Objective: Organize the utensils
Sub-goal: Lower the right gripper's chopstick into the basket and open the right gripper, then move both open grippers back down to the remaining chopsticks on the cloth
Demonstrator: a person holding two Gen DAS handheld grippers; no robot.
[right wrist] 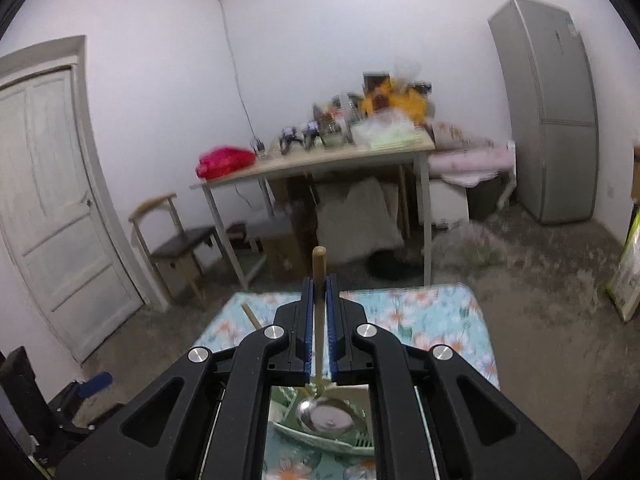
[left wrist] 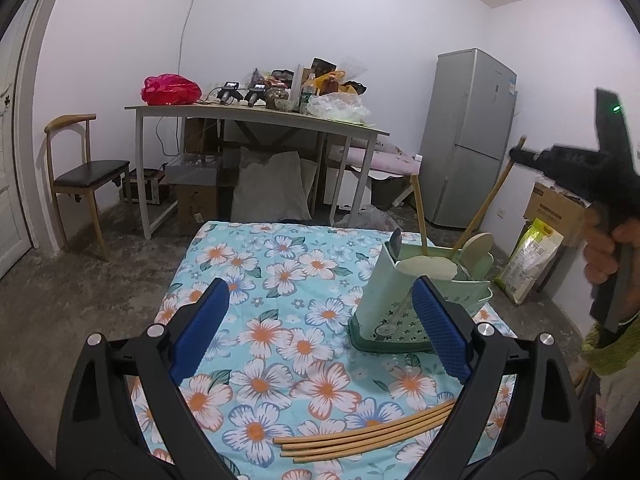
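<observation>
My right gripper (right wrist: 320, 284) is shut on the wooden handle (right wrist: 319, 264) of a metal ladle, whose bowl (right wrist: 326, 416) hangs just over the mint-green utensil holder (right wrist: 352, 444). In the left wrist view that gripper (left wrist: 520, 156) comes in from the right, with the handle (left wrist: 484, 208) slanting down into the holder (left wrist: 384, 292). The holder also has a wooden spatula (left wrist: 476, 244), another wooden handle (left wrist: 420, 208) and a metal spoon (left wrist: 396, 240). My left gripper (left wrist: 322, 284) is open over the floral tablecloth (left wrist: 280, 280), empty. Several wooden chopsticks (left wrist: 360, 436) lie on the cloth near it.
The holder stands at the cloth's right side. Behind are a cluttered desk (left wrist: 256, 114), a chair (left wrist: 88, 176), a grey fridge (left wrist: 468, 136), boxes and a rice bag (left wrist: 528, 260). A door (right wrist: 52, 200) is on the left. A hand (left wrist: 604, 248) holds the right gripper.
</observation>
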